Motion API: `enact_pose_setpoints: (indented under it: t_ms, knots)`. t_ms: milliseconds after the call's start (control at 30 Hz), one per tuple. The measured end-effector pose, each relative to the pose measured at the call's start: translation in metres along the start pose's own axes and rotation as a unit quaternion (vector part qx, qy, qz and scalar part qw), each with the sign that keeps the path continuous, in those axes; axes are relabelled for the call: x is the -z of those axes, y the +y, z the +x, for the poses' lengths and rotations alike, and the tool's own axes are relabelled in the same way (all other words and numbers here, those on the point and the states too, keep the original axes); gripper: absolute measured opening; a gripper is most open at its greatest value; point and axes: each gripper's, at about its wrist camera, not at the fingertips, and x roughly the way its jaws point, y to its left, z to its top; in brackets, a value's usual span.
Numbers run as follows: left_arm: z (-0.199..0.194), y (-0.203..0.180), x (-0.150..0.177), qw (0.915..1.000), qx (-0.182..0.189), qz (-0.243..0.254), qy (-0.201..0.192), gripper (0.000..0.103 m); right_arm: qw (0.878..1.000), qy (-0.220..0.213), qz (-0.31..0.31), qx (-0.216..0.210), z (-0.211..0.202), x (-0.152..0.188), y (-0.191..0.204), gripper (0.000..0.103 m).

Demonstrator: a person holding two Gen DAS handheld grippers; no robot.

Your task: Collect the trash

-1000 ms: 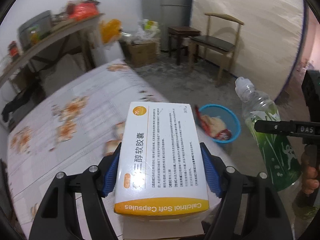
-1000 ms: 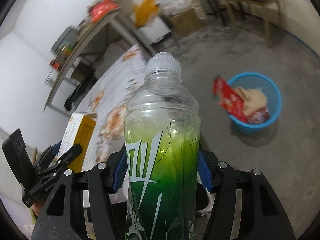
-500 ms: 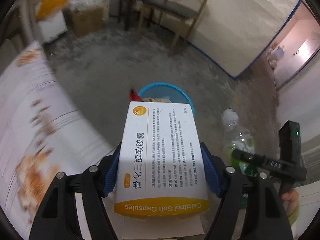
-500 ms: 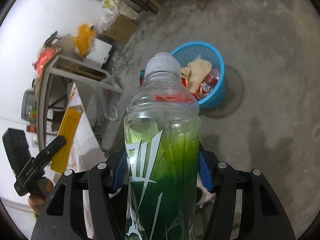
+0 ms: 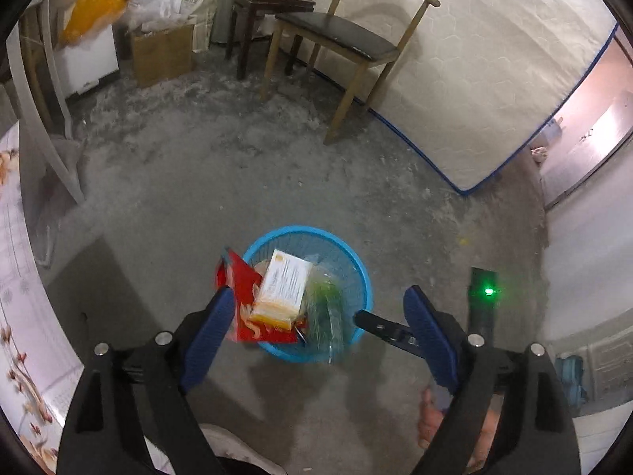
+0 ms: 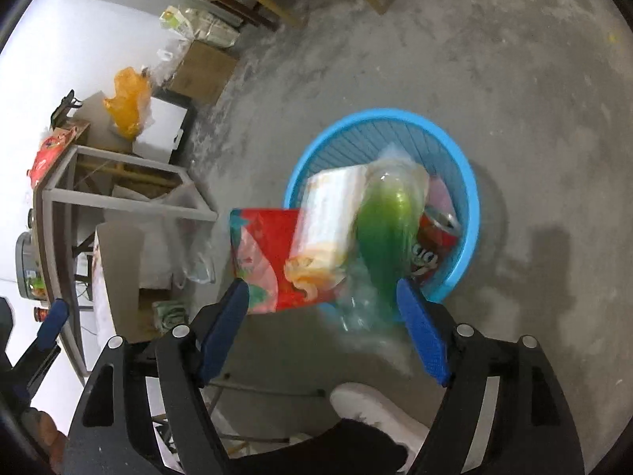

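Note:
A blue mesh trash basket [image 5: 348,253] stands on the concrete floor; it also shows in the right wrist view [image 6: 467,182]. The white-and-orange capsule box [image 5: 283,285] and the green bottle [image 5: 326,310] are blurred, falling into it. In the right wrist view the box [image 6: 328,217] and bottle [image 6: 389,229] drop onto a red packet [image 6: 263,253] and a red can [image 6: 433,245]. My left gripper [image 5: 316,336] is open and empty above the basket. My right gripper [image 6: 322,328] is open and empty above it too.
A wooden chair [image 5: 340,35], a dark stool [image 5: 269,4] and a cardboard box [image 5: 162,53] stand at the back. A mattress [image 5: 494,67] leans on the wall. A floral-cloth table [image 5: 16,277] is at left. My white shoe [image 6: 376,407] is below.
Both grippers have opened over the basket. The capsule box has left the left gripper and the green bottle has left the right one; both are dropping into the basket.

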Motion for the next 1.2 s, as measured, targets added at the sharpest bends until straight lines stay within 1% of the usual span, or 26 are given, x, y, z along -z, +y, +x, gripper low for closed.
enact_pose_setpoints:
  t_ms: [100,167,233,300,333,567,667,700,767,800,833,867,900,933,967,1000,1033,1067,1133,1200]
  knots:
    - [-0.012,0.007,0.012,0.9999,-0.005,0.010,-0.003,0.085,1.000,0.005,-0.018,0.008,-0.002,0.016,-0.002,0.074]
    - [-0.022,0.011,0.025,1.0000,0.000,0.007,-0.003,0.085,1.000,0.006,-0.024,0.012,-0.008,0.023,-0.007,0.074]
    - [-0.033,0.015,0.035,1.0000,0.005,0.003,-0.004,0.085,0.999,0.000,-0.033,0.014,-0.015,0.031,-0.004,0.074]
    - [-0.048,0.018,0.045,0.9999,0.006,0.002,-0.013,0.085,0.999,-0.008,-0.046,0.017,-0.028,0.042,-0.002,0.074]
    - [-0.054,0.019,0.048,0.9998,0.006,0.001,-0.018,0.085,0.999,-0.010,-0.049,0.018,-0.028,0.042,-0.001,0.074]
    - [-0.127,0.024,0.085,0.9967,0.004,-0.001,-0.081,0.085,0.995,-0.043,-0.081,0.024,-0.068,0.069,0.009,0.074]
    - [-0.158,0.026,0.109,0.9943,-0.006,0.006,-0.106,0.086,0.989,-0.072,-0.125,0.020,-0.095,0.089,0.031,0.076]
    - [-0.173,0.026,0.120,0.9925,-0.013,0.008,-0.121,0.088,0.984,-0.088,-0.151,0.020,-0.107,0.099,0.043,0.079]
    - [-0.195,0.026,0.139,0.9891,-0.026,0.010,-0.145,0.096,0.973,-0.117,-0.199,0.022,-0.127,0.117,0.065,0.084]
    - [-0.206,0.025,0.148,0.9865,-0.035,0.010,-0.160,0.097,0.961,-0.139,-0.236,0.024,-0.142,0.132,0.081,0.089]
    - [-0.220,0.023,0.161,0.9823,-0.048,0.009,-0.181,0.097,0.955,-0.151,-0.254,0.024,-0.149,0.140,0.087,0.092]
    - [-0.228,0.022,0.171,0.9796,-0.058,0.008,-0.193,0.097,0.944,-0.170,-0.280,0.026,-0.161,0.153,0.098,0.095]
    - [-0.236,0.021,0.180,0.9773,-0.068,0.008,-0.201,0.097,0.936,-0.185,-0.298,0.028,-0.169,0.163,0.106,0.095]
    - [-0.246,0.019,0.194,0.9745,-0.077,0.006,-0.210,0.097,0.931,-0.193,-0.308,0.030,-0.173,0.169,0.110,0.095]
    - [-0.250,0.019,0.200,0.9733,-0.080,0.005,-0.215,0.097,0.924,-0.205,-0.321,0.034,-0.178,0.178,0.117,0.095]
    - [-0.256,0.018,0.213,0.9716,-0.085,0.001,-0.221,0.097,0.915,-0.219,-0.336,0.042,-0.185,0.190,0.125,0.095]
    - [-0.259,0.017,0.221,0.9709,-0.087,-0.001,-0.223,0.097,0.910,-0.227,-0.344,0.046,-0.187,0.196,0.130,0.095]
    - [-0.262,0.017,0.227,0.9703,-0.091,-0.005,-0.224,0.097,0.902,-0.238,-0.356,0.052,-0.190,0.206,0.136,0.095]
    - [-0.268,0.018,0.245,0.9687,-0.107,-0.017,-0.223,0.097,0.892,-0.247,-0.375,0.057,-0.192,0.221,0.147,0.095]
    - [-0.274,0.020,0.262,0.9657,-0.124,-0.031,-0.226,0.097,0.880,-0.251,-0.401,0.051,-0.193,0.238,0.156,0.095]
